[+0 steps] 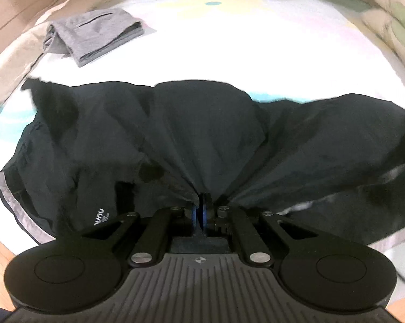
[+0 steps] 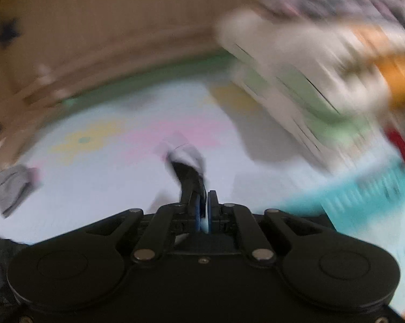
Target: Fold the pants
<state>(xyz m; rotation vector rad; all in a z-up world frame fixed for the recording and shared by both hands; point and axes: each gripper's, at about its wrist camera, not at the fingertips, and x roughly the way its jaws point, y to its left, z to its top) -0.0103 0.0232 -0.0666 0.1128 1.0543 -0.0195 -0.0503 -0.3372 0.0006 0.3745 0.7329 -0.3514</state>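
Black pants (image 1: 202, 140) with a grey side stripe hang spread across the left wrist view above a pastel sheet (image 1: 229, 40). My left gripper (image 1: 202, 199) is shut on a bunched edge of the pants, and the cloth fans out from its tips. In the blurred right wrist view, my right gripper (image 2: 205, 199) is shut on a narrow black and white piece of the pants (image 2: 187, 167), which sticks up from its tips. More black cloth shows at the lower left edge of that view (image 2: 0, 253).
A folded grey garment (image 1: 92, 35) lies at the far left of the sheet; it also shows in the right wrist view (image 2: 11, 185). Pillows and bedding (image 1: 391, 21) are stacked at the right. A wooden wall (image 2: 94, 27) runs behind the bed.
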